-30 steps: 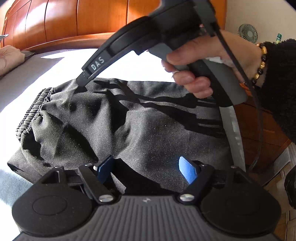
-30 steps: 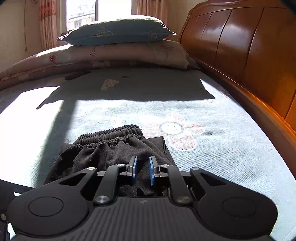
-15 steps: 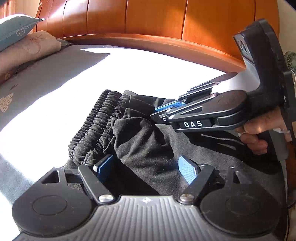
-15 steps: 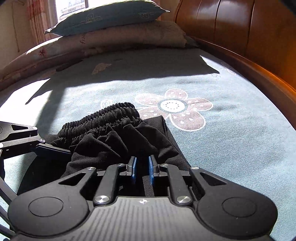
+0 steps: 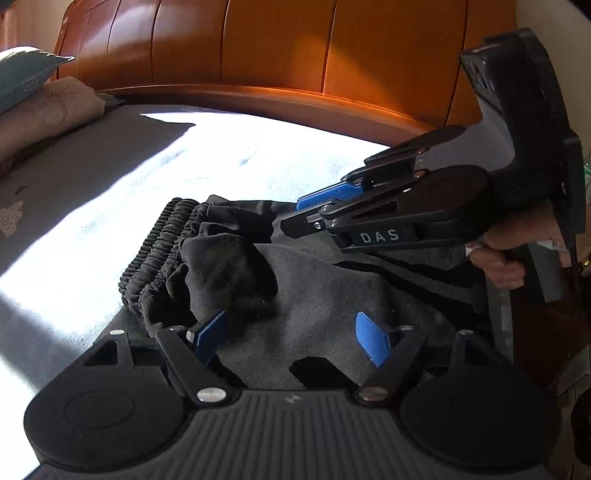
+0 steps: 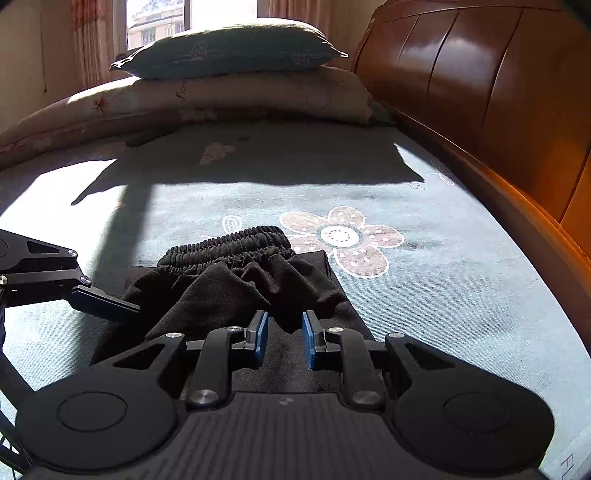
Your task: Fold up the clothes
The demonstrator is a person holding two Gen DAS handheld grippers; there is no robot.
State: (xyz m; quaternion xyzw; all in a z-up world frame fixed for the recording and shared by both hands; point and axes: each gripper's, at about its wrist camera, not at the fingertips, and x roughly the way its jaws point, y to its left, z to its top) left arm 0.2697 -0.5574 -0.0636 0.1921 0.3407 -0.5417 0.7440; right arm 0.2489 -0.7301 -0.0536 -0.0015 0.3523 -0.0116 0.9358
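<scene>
Black soft cloth trousers [image 6: 240,295] lie floppy on the bed; grab the stretchy waistband [image 5: 159,251]. Left tongs [image 5: 291,338] wide, right tongs [image 6: 284,338] narrow, both empty.

A home bedroom: a bed [image 6: 424,295] with a flower-printed sheet, stacked pillows [image 6: 236,74] at the far end, a wooden headboard [image 6: 498,92] along the right, a curtained window [image 6: 162,22] beyond.

Left gripper [image 5: 291,338]: matte black ribbed body, two round side discs, silver screws at the linkage pivots, blue pads on the fingers [image 5: 371,341]. Right gripper [image 6: 284,339]: identical build; seen side-on, its housing bears white "DAS" lettering. A hand [image 5: 506,258] grips its handle.
</scene>
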